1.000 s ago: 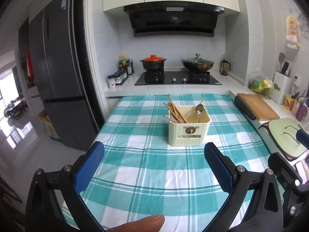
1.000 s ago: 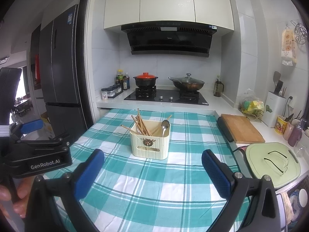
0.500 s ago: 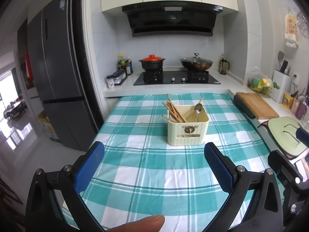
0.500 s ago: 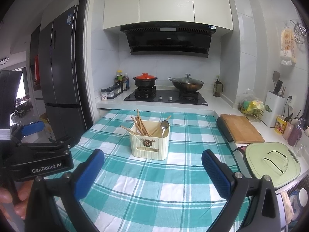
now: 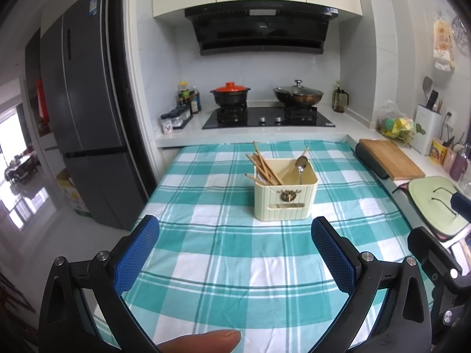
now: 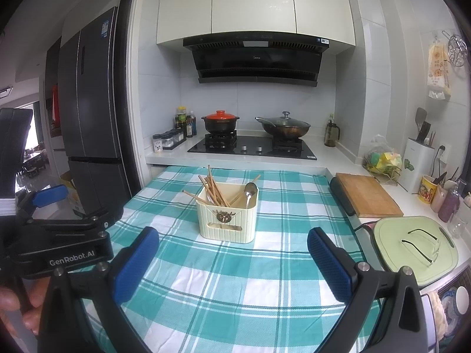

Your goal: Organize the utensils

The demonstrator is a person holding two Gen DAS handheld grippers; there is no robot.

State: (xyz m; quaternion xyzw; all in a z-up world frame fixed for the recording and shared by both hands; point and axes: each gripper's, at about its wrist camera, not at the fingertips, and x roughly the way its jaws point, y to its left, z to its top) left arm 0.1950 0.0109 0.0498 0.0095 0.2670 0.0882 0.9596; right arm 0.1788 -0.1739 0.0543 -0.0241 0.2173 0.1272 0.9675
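The left gripper [image 5: 235,238] hangs above the teal-and-white checked tablecloth [image 5: 223,264] with its blue-padded fingers [image 5: 136,257] spread wide and nothing between them. Straight ahead of it, a little to the right of its centre line and well apart from the fingertips, stands the cream utensil holder [image 5: 285,198]. A bundle of wooden chopsticks [image 5: 264,164] leans to the left inside the holder, and a metal spoon [image 5: 301,166] stands bowl-up on the right side. A fingertip of the person [image 5: 203,341] shows at the bottom edge, behind the gripper

The right gripper [image 6: 233,245] is likewise spread wide and empty, over the same cloth [image 6: 235,288]. The utensil holder [image 6: 226,216] sits ahead of it, between the lines of its two fingers and apart from them, with the chopsticks [image 6: 213,189] and spoon [image 6: 249,192] sticking up. To its left lies the black body of the left gripper [image 6: 59,235]. Off to its right a wooden cutting board [image 6: 366,195] and a pale green lid [image 6: 415,248] rest on the counter; far ahead sits the stove [image 6: 253,147]
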